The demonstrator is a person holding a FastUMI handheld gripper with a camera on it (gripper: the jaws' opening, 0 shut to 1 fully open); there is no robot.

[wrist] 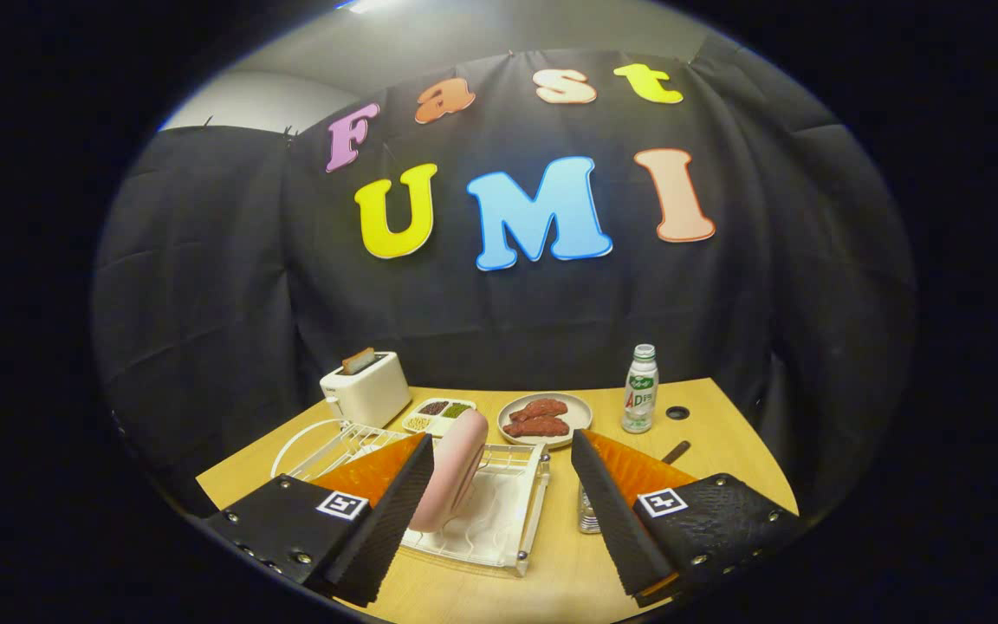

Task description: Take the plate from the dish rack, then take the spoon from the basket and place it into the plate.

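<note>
Hand-held gripper (499,511) held wide above the dish rack (499,511), gripping nothing
The pink plate (450,472) stands on edge in the white rack, between the spread fingers and close against the left one, though contact cannot be told. Beyond the rack on the wooden surface (716,433) sit a white toaster (366,387), a small divided tray (438,414), a plate of reddish food (545,419) and a bottle (640,389). A mesh basket (587,513) shows just inside the right finger, mostly hidden; a dark handle (675,451) pokes out beyond that finger
</note>
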